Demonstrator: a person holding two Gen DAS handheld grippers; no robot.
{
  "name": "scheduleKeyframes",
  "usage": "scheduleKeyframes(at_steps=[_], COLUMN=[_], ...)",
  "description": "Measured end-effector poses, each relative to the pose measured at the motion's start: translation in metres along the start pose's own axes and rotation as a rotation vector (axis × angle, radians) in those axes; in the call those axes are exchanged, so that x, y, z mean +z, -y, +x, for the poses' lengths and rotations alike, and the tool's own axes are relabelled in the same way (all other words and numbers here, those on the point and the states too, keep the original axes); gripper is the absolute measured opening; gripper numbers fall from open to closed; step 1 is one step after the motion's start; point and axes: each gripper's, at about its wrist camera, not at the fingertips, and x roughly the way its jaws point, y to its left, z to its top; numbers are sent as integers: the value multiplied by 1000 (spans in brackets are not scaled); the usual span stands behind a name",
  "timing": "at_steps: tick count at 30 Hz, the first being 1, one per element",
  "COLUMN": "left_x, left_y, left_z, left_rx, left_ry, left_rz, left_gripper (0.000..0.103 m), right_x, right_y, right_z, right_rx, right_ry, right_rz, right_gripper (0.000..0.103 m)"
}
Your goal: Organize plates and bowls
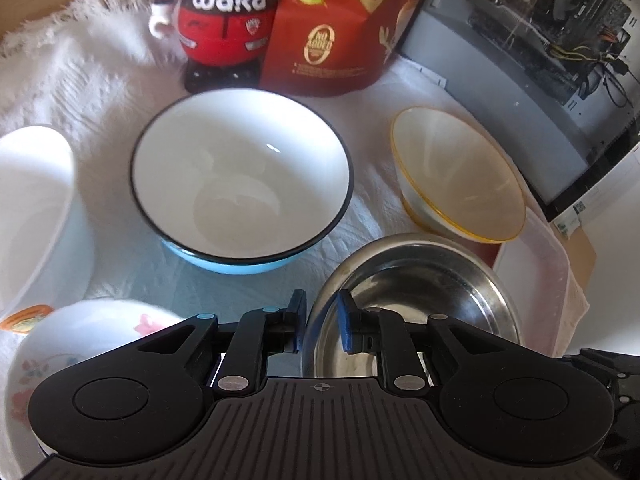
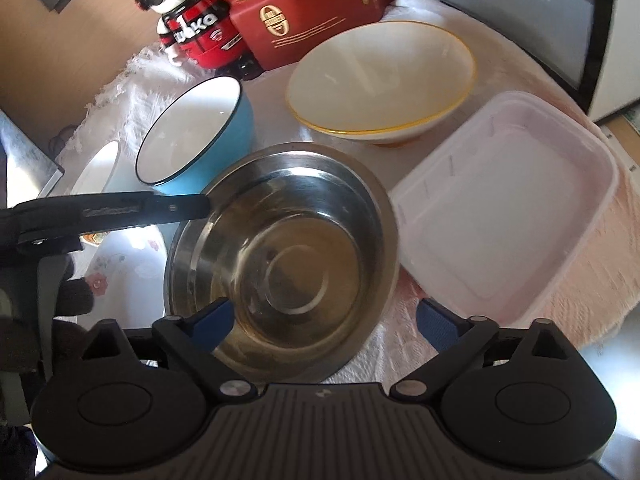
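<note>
A steel bowl stands on the white cloth in front of both grippers. My left gripper straddles its left rim. The blue pads stand a little apart and the rim runs between them without being pinched. One of its black fingers shows at that rim in the right wrist view. My right gripper is wide open over the bowl's near edge, one pad inside the bowl and one over the cloth. Behind are a blue bowl with a white inside and a cream bowl with a yellow rim.
A white bowl and a floral bowl lie at the left. A clear plastic tub sits to the right of the steel bowl. A red toy figure, a red bag and a computer case line the back.
</note>
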Motion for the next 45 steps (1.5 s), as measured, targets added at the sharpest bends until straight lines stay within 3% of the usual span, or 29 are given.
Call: scheduleKeyframes(at_steps=[2, 8, 17, 22, 29, 36, 45], left_x=[2, -3, -31, -55, -87, -97, -102], left_y=[0, -7, -27, -55, -93, -108, -112], left_z=[7, -3, -92, -128, -141, -135, -128], left_rx=[-3, -10, 54, 135, 250, 306, 371], left_ry=[-18, -22, 75, 125, 128, 126, 132], left_rz=[-12, -103, -252, -344, -488, -521, -473], left_gripper=[25, 25, 25, 25, 25, 25, 22], right_x=[3, 11, 11, 13, 2, -2, -1], right_y=[-6, -8, -48, -86, -143, -169, -177], right_z=[3, 4, -27, -16, 15, 36, 50], right_rx=[2, -5, 78, 164, 229, 235, 229], right_ry=[5, 25, 68, 24, -37, -62, -70], right_rz=[-26, -48, -216, -307, -460, -537, -568], right_gripper=[87, 85, 86, 86, 86, 86, 86])
